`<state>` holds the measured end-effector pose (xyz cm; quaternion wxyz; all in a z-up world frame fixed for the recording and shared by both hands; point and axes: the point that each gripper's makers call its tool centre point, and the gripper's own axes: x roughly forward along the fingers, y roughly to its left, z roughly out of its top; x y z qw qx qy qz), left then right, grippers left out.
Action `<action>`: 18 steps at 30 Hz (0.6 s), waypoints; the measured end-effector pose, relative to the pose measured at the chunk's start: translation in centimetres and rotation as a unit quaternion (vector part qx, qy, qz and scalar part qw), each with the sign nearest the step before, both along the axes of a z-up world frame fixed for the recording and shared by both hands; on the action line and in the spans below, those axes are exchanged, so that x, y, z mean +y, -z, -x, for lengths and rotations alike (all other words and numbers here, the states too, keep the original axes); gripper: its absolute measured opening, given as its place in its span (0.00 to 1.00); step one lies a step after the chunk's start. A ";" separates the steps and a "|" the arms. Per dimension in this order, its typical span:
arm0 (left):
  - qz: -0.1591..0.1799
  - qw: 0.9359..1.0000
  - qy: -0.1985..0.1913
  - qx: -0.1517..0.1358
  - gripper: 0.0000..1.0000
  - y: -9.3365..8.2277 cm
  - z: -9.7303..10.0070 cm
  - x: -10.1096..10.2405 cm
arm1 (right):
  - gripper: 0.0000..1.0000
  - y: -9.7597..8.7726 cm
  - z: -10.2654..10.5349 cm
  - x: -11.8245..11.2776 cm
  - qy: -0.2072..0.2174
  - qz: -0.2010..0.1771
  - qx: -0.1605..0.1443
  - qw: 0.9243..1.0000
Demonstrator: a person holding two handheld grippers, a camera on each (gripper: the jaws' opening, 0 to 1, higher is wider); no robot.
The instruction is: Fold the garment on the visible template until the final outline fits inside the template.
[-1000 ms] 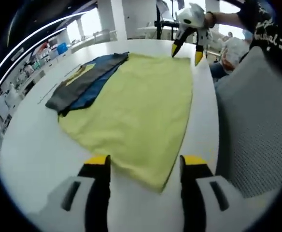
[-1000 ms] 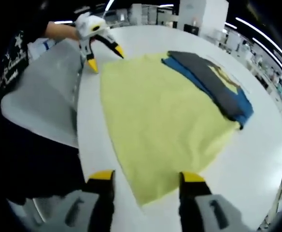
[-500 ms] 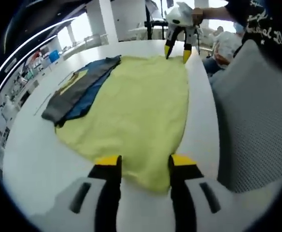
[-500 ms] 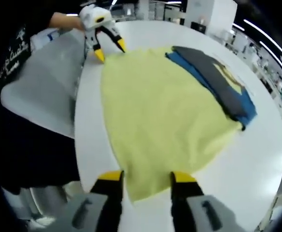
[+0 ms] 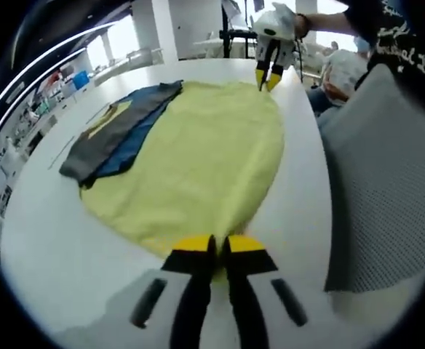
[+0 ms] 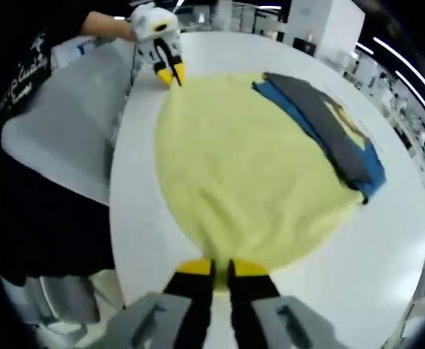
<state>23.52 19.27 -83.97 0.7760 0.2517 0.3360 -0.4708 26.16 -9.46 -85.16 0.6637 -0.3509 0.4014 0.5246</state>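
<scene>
A pale yellow garment [image 5: 198, 160] lies spread on the white table [image 5: 45, 240]. My left gripper [image 5: 218, 247] is shut on its near corner in the left gripper view. At the far corner, my right gripper [image 5: 268, 76] is shut on the cloth. The right gripper view shows the same garment [image 6: 249, 174] from the other end, with the right gripper [image 6: 221, 269] pinching its near corner and the left gripper [image 6: 172, 73] shut at the far one. Beside the yellow cloth lie a grey garment [image 5: 114, 131] and a blue one [image 5: 136, 134], seen again as grey [image 6: 322, 120] and blue [image 6: 369, 171].
A grey chair back [image 5: 380, 167] stands close to the table edge, also the grey chair [image 6: 60, 123] in the right gripper view. The person's dark sleeve [image 6: 16, 80] reaches over it. White columns and benches fill the room behind.
Both grippers closed from open onto the yellow garment's corners. The cloth edge between them has drawn into a rounder curve.
</scene>
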 end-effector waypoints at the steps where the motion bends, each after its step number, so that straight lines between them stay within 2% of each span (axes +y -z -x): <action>1: -0.004 1.000 0.002 -0.003 0.00 0.0 0.0 0.1 | 0.02 0.0 0.0 0.0 0.000 0.000 0.000 1.000; 10: -0.009 1.000 0.005 0.003 0.00 -0.2 1.0 0.2 | 0.00 -0.1 1.1 0.0 0.013 -0.013 0.014 1.000; 18: -0.001 1.000 0.002 0.029 0.00 0.0 3.1 0.2 | 0.00 -0.2 3.2 0.1 0.022 -0.028 0.034 0.999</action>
